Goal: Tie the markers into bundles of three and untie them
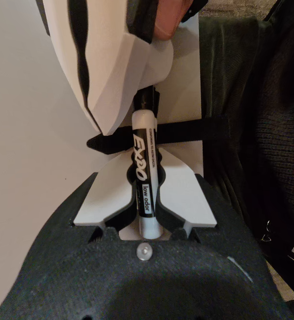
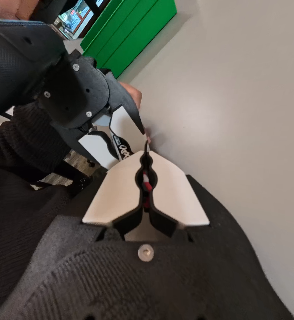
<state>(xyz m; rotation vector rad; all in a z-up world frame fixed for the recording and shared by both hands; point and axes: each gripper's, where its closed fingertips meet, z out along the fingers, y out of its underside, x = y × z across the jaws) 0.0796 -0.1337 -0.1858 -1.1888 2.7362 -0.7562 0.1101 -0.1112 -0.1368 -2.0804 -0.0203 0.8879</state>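
My left gripper [image 1: 145, 156] is shut on a white marker with a black label [image 1: 145, 173], which lies lengthwise between the fingers with its black cap pointing away. A black strap [image 1: 186, 133] runs crosswise behind the marker. My right gripper [image 1: 104, 131] comes in from above and pinches the strap's left end. In the right wrist view my right gripper [image 2: 146, 154] is shut on the thin strap [image 2: 145, 145]. A red and white marker [image 2: 146, 181] shows through the gap between its fingers. The left gripper [image 2: 118, 145] holds the black-labelled marker [image 2: 123, 150] just beyond.
The white table [image 2: 229, 121] stretches away to the right. A green box [image 2: 125, 34] stands at its far edge. A person's dark knitted clothing [image 1: 246, 121] fills the right of the left wrist view, and a fingertip [image 1: 165, 26] rests on the right gripper. Tip to tip, the grippers are about 6 cm apart.
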